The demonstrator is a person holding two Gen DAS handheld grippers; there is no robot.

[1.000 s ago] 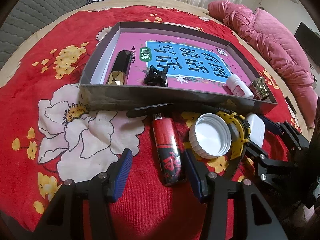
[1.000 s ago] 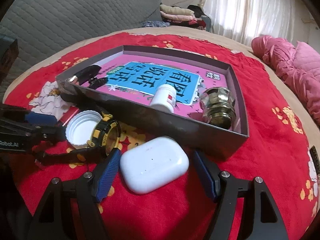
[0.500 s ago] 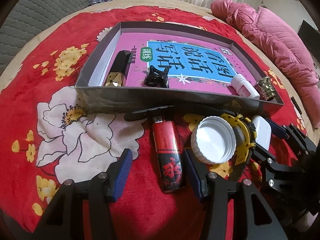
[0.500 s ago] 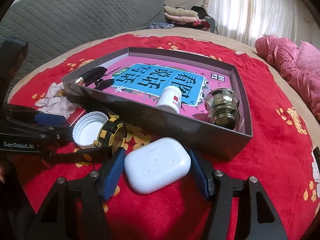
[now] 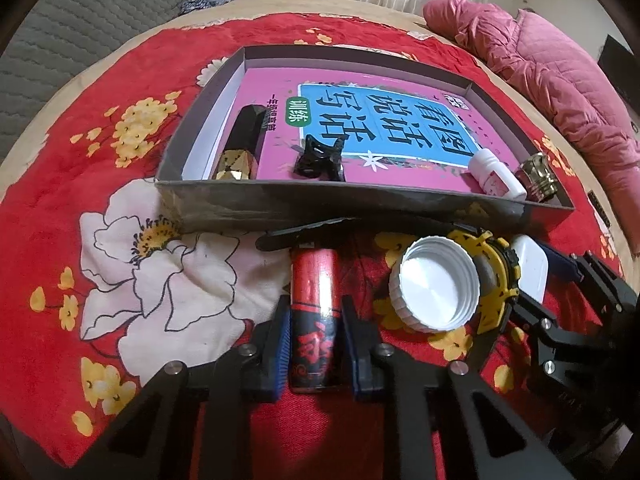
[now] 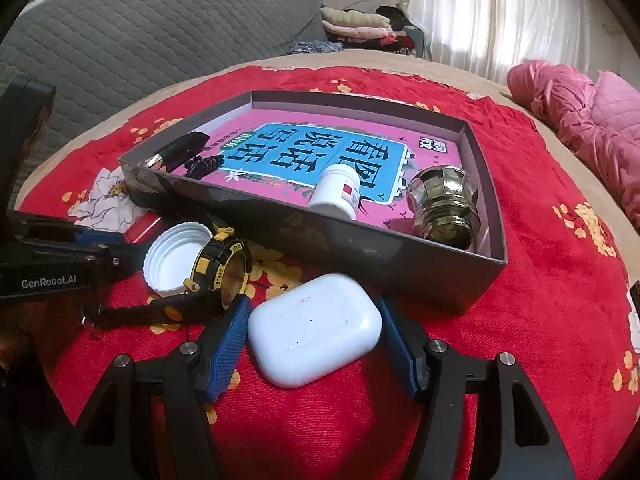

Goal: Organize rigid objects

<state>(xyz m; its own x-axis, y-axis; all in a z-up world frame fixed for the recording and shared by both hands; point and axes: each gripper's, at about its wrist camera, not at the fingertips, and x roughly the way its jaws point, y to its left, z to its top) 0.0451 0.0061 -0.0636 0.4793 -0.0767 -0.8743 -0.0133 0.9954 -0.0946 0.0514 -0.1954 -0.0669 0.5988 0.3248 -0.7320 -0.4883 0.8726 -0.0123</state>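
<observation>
Left gripper (image 5: 314, 344), jaws just closed, grasps the red lighter (image 5: 314, 316) before the grey box (image 5: 320, 200); right gripper (image 6: 314, 336) brackets the white case (image 6: 314, 330). One cap (image 5: 434, 290), one watch (image 5: 498, 280) between them; four items lie inside the box.

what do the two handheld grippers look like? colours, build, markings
Both match: black angular linkage arms with silver round pivot bolts, two fingers lined with blue ribbed pads. The left gripper shows this up close, as does the right gripper. In the right wrist view, the left gripper's side carries white "GenRobot.AI" lettering. No cables, hands or sleeves are visible.
</observation>
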